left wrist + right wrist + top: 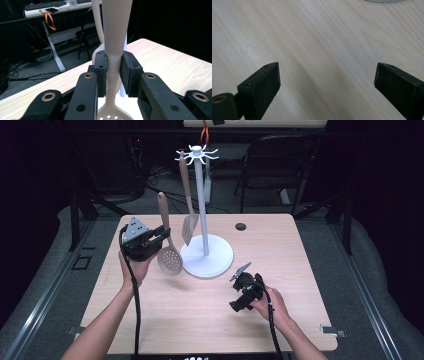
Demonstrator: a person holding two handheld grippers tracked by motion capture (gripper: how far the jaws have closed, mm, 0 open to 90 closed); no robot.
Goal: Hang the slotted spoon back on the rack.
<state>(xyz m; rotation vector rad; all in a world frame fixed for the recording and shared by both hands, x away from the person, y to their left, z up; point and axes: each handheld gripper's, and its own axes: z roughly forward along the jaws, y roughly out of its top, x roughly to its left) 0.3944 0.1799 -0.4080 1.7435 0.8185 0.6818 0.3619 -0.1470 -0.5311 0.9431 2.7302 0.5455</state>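
Left gripper view: skimmer handle (113, 50) clamped between the left tool's (113, 72) pads.

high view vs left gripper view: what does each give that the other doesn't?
High view alone: the white rack with its round base and hook crown, a slotted turner hanging from it, and the right gripper resting low over the table with nothing between its jaws. Left gripper view alone: close contact, both pads pressed on the skimmer's handle, plus a desk with a keyboard behind. Shared: the left gripper holding the skimmer upright, perforated head down, and the wooden table.
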